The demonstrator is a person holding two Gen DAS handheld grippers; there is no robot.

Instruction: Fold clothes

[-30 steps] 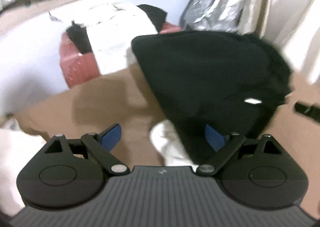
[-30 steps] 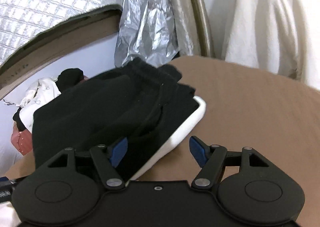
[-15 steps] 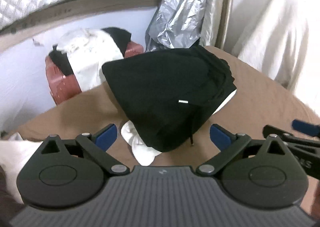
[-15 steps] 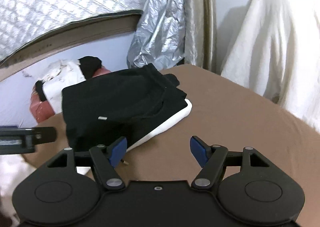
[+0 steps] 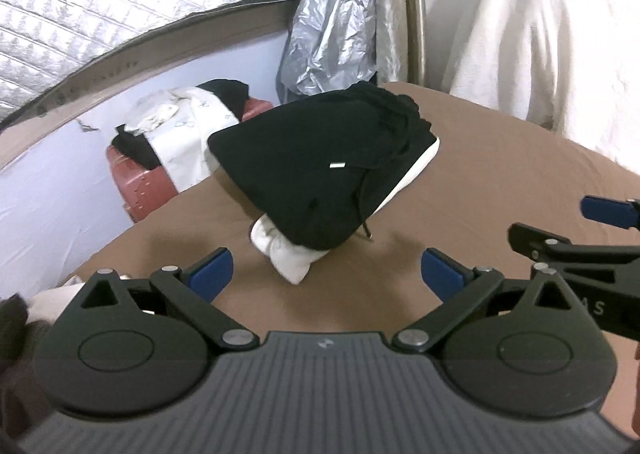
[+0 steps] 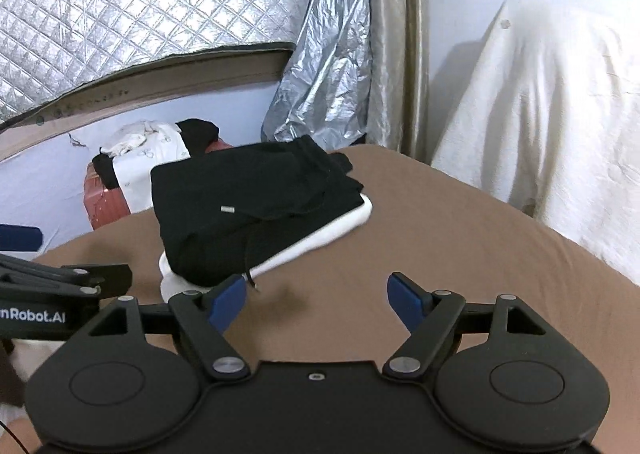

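A folded black garment (image 5: pixel 324 169) with a drawstring lies on a folded white garment (image 5: pixel 288 260) on the brown bedsheet (image 5: pixel 500 181). My left gripper (image 5: pixel 326 276) hovers short of the stack, open, with nothing between its blue pads. In the right wrist view the same black garment (image 6: pixel 256 205) sits on the white one (image 6: pixel 344 225). My right gripper (image 6: pixel 318 300) hangs just in front of the stack. Its jaws are opening and only sheet shows between them. Each gripper shows at the edge of the other's view.
A red suitcase (image 5: pixel 140 185) piled with white and black clothes stands beyond the bed's far edge. Silver quilted sheeting (image 6: pixel 140 13) and a crinkled silver cover (image 5: pixel 332 25) back the scene. A white draped cloth (image 6: pixel 552 125) hangs at the right. Loose clothes (image 5: pixel 20 318) lie at the lower left.
Both grippers have drawn back and upward from the black garment, which now lies clear of the fingers. Both pairs of jaws stand wider than before.
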